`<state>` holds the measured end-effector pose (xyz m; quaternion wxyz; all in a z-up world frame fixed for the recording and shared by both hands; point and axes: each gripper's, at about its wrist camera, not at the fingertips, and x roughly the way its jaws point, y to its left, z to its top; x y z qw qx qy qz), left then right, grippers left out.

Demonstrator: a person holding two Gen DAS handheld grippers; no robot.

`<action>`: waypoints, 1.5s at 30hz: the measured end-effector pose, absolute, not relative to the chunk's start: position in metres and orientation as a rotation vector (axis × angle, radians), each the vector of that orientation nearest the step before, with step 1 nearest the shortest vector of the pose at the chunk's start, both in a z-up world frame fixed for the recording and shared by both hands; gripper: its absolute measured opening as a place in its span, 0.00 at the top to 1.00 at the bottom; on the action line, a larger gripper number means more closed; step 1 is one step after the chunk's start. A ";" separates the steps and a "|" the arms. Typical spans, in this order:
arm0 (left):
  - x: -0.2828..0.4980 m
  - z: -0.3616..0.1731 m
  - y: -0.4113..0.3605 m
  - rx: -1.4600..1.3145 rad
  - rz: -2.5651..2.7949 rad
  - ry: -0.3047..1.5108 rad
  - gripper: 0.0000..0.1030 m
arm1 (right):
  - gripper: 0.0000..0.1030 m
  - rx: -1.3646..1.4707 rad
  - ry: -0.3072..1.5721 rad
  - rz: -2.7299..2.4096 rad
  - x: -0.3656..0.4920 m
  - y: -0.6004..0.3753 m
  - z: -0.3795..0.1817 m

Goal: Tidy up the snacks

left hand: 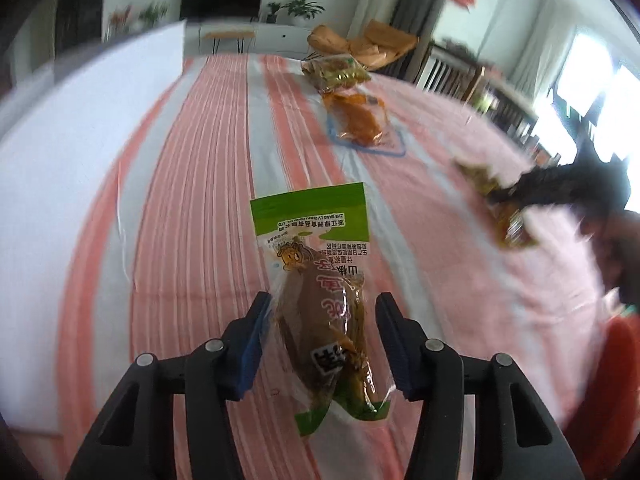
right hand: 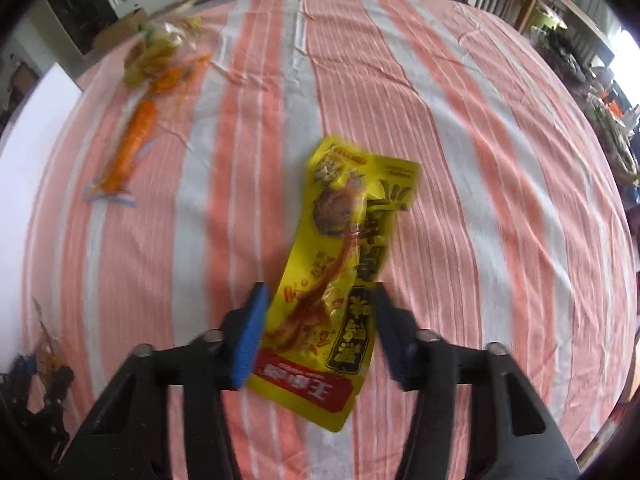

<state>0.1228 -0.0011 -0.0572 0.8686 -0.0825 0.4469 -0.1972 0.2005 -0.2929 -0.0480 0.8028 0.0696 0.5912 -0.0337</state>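
Note:
My left gripper (left hand: 322,322) is closed on a green-and-clear snack packet with a brown piece inside (left hand: 320,300), which sticks forward above the striped tablecloth (left hand: 192,184). My right gripper (right hand: 320,310) is closed on a long yellow snack packet (right hand: 344,264), held above the cloth. In the left wrist view the right gripper and its yellow packet (left hand: 508,216) show blurred at the right. An orange snack packet (left hand: 356,120) and a yellow-green packet (left hand: 336,72) lie far ahead; both show in the right wrist view, orange (right hand: 132,148) and yellow-green (right hand: 156,56).
A white board or box (left hand: 72,112) stands at the left of the table. A chair with tan cushions (left hand: 360,44) is beyond the far edge. Shelves and clutter (right hand: 592,64) line the right side of the room.

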 end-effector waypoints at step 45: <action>0.079 -0.007 -0.002 -0.115 -0.398 0.888 0.02 | 0.33 -0.011 0.911 -0.048 0.102 -0.225 -0.063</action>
